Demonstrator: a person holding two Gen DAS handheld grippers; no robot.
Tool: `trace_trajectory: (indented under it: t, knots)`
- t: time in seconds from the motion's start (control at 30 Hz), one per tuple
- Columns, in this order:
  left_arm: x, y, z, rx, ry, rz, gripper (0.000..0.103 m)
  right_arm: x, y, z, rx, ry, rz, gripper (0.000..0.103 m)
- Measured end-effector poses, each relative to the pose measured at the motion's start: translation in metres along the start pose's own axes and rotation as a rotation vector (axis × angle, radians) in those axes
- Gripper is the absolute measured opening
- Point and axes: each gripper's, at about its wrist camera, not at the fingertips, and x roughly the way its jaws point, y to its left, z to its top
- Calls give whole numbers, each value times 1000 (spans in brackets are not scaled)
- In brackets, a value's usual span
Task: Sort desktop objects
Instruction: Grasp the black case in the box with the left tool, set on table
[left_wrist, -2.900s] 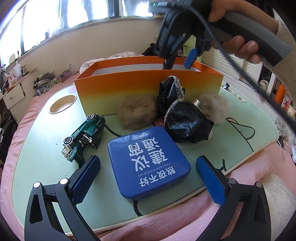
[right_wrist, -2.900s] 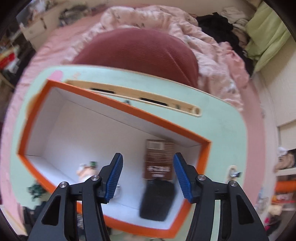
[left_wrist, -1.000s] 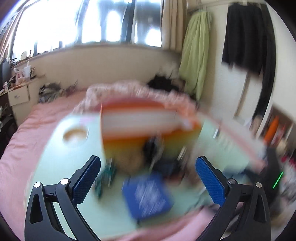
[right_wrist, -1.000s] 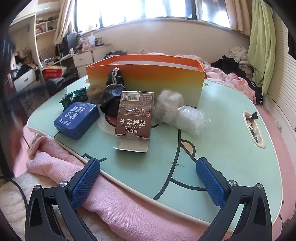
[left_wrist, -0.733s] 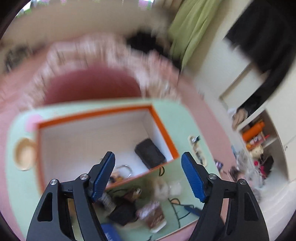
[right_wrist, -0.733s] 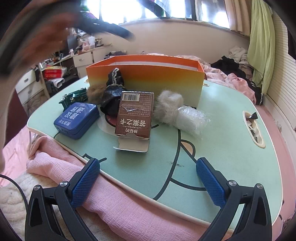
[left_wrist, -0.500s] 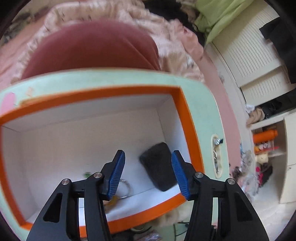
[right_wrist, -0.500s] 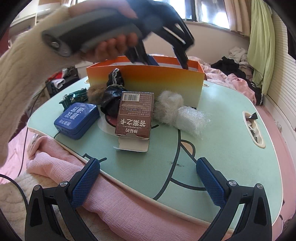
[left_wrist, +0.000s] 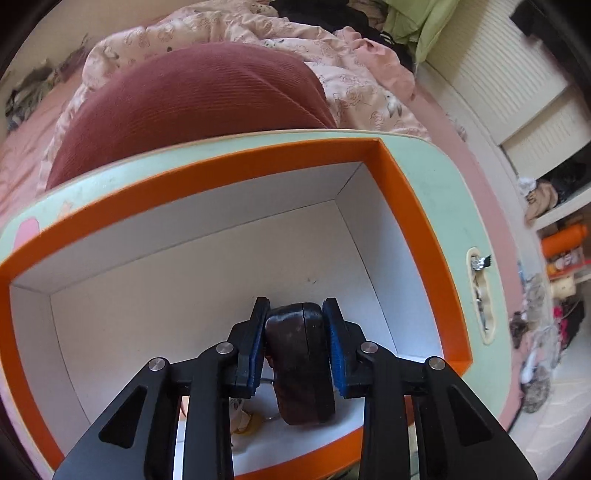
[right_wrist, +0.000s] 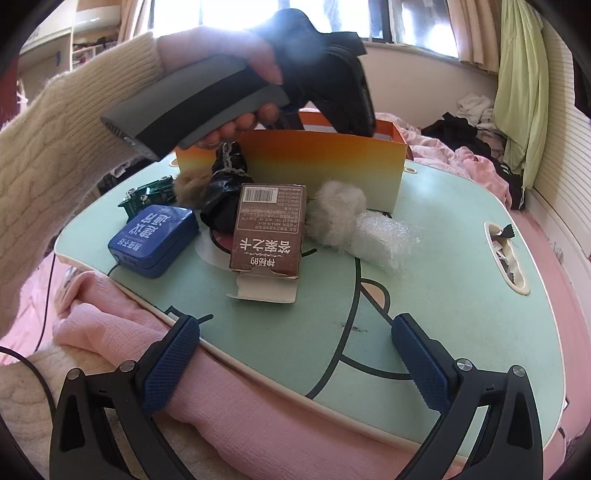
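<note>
Inside the orange box, left tool closing on a dark case.
Case looks stiff, light; flat sides suit gripping. Right tool released.

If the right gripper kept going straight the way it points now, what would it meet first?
Probably the bare green table just beyond its near edge. The right gripper is open, nothing between its fingers; the brown carton lies farther on, though depth is unclear.
</note>
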Motion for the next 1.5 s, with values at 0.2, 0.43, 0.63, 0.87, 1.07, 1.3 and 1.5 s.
trace_trajectory:
  t: [0.2, 0.43, 0.63, 0.87, 1.07, 1.3, 1.5]
  knots:
    - [-82, 32, -22, -89, -216, -234, 29, 0, 0, 1, 0, 3, 2, 103]
    - [-142, 48, -93, -44, -400, -320, 29, 1, 2, 1, -1, 4, 0, 103]
    - [-91, 48, -129, -6, -361, -278, 29, 1, 1, 1, -1, 3, 1, 103]
    - [-86, 53, -151, 2, -463, -289, 47, 2, 2, 1, -2, 3, 0, 103]
    - [-112, 62, -215, 66, -577, -84, 78, 1, 3, 1, 0, 0, 0, 103]
    - [-74, 58, -283, 227, -471, 120, 78, 1, 3, 1, -1, 2, -3, 103]
    - [-53, 43, -266, 179, -509, 268, 103, 1, 2, 1, -3, 2, -4, 103]
